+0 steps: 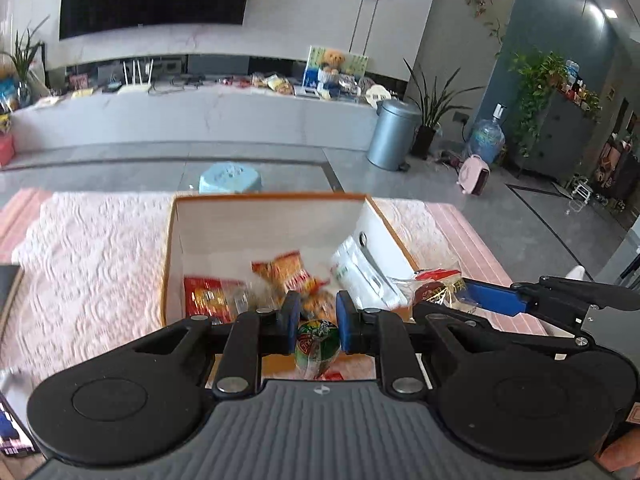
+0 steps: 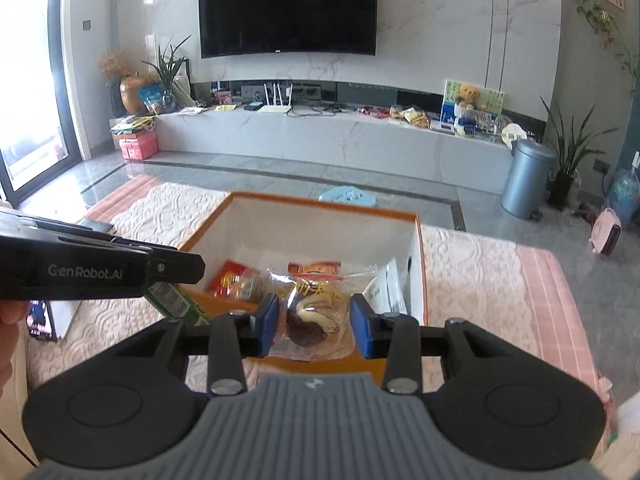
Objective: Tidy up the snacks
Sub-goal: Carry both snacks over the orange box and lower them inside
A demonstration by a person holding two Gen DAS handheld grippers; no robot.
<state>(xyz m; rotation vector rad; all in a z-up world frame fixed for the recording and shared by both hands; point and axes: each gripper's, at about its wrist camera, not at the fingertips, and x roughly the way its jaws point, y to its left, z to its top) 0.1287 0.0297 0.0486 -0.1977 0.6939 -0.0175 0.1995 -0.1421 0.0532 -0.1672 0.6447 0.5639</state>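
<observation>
An open box with orange rim and white walls stands on the pink table cover; it also shows in the right wrist view. Inside lie a red snack pack, an orange-red pack and a white pack. My left gripper is shut on a green snack packet at the box's near edge. My right gripper is shut on a clear-wrapped pastry packet over the box's near edge; it shows at the right of the left wrist view.
The pink lace table cover spreads around the box. A dark tablet or phone lies at the table's left. Beyond the table stand a light blue stool, a grey bin and a TV bench.
</observation>
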